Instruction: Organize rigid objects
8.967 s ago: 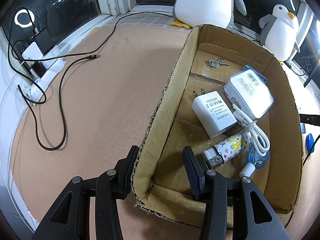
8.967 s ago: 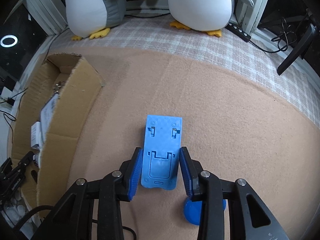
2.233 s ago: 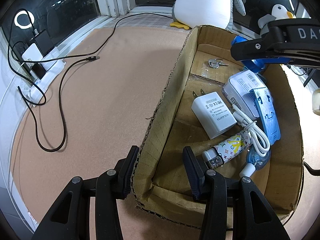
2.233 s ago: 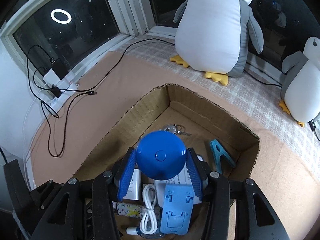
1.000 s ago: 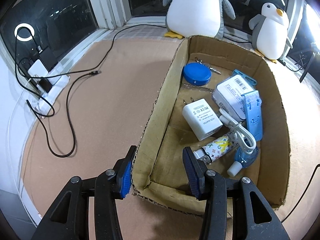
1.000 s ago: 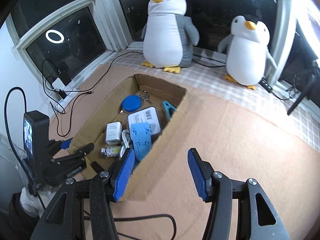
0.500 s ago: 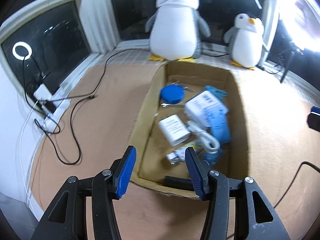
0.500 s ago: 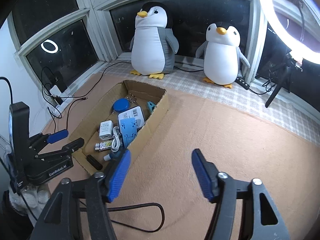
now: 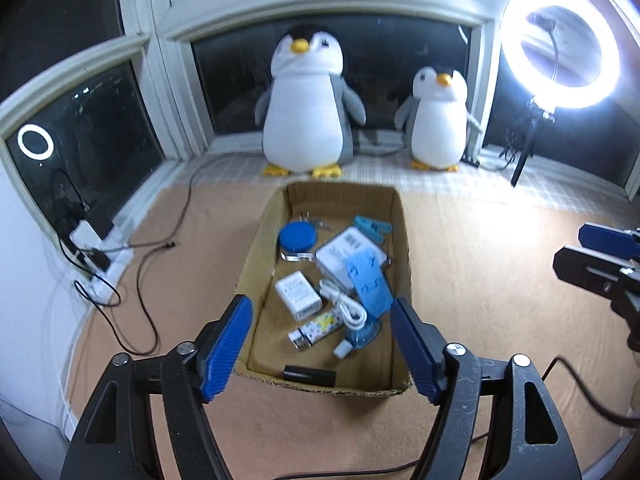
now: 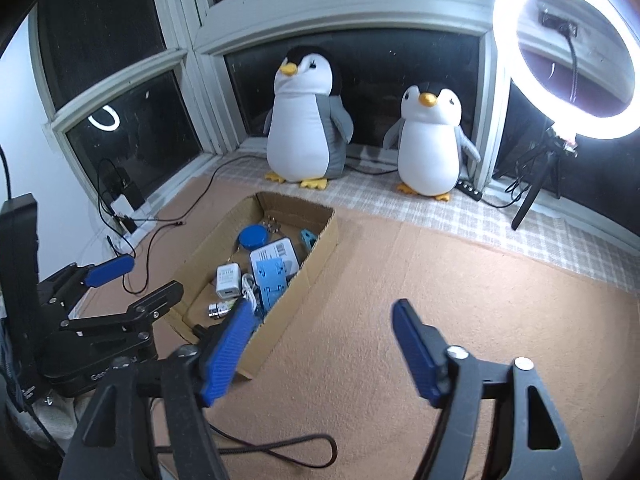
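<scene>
Both grippers have pulled up and back off the cardboard box (image 9: 402, 248), so it now sits ahead and below them, packed with a blue disc (image 9: 297, 237), white charger (image 9: 298, 295) and blue stand (image 9: 370, 282). Left gripper (image 9: 320, 346) and right gripper (image 10: 320, 346) are empty, jaws opening, with bare tan mat (image 10: 460, 280) beyond the box's right wall.

Left wrist view looks steeply down over the cardboard box (image 9: 404, 248), near. Right wrist view sits right of it, facing similarly. Both share box and penguins (image 10: 306, 120).

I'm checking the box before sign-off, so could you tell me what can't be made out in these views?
- Keys: left wrist view, partly behind the blue round case.
- White charger label: blurred in both views.
- Black item: cut off by the cardboard box front wall.
- Blue clip: right wrist view, mostly behind the box wall.
</scene>
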The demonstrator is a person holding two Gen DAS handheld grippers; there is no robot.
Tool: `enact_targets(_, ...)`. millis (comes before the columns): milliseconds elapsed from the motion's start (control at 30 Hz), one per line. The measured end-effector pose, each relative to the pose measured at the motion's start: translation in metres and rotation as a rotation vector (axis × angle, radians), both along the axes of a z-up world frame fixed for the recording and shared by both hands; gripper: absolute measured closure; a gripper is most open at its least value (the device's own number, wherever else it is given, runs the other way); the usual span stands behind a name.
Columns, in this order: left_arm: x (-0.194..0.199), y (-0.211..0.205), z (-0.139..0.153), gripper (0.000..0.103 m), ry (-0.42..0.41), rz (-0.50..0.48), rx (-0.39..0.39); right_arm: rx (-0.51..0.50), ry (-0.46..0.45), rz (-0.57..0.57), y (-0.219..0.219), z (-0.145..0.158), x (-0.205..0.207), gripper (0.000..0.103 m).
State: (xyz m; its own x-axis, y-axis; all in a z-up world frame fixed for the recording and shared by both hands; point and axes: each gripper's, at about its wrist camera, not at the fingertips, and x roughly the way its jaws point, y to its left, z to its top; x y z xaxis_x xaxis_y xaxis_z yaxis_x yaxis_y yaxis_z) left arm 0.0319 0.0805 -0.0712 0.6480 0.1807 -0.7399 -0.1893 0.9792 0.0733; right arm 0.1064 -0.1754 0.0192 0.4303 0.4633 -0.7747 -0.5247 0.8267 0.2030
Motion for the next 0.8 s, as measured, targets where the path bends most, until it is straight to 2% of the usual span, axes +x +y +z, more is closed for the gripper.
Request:
enact_targets(133,-0.008,-0.002,0.017,0.021,-0.042,0.006,0.018,-0.002,-0.03,-0.005,0.001,0.009,-0.005,0.024)
enact_targets(300,-0.014,-0.001,0.029,0.016,-0.057,0.021,0.02,0.002,-0.059,-0.022,0.002,0.017,-0.009,0.024)
enact_targets(500,-0.02,0.004,0.043,0.015,-0.094,0.054,0.039,0.026,-0.105,-0.057,-0.003,0.028,-0.014,0.022)
enact_targets(800,-0.034,-0.001,0.075,0.008,-0.215,0.072,0.091,0.078,-0.171,-0.111,-0.015,0.045,-0.019,0.015)
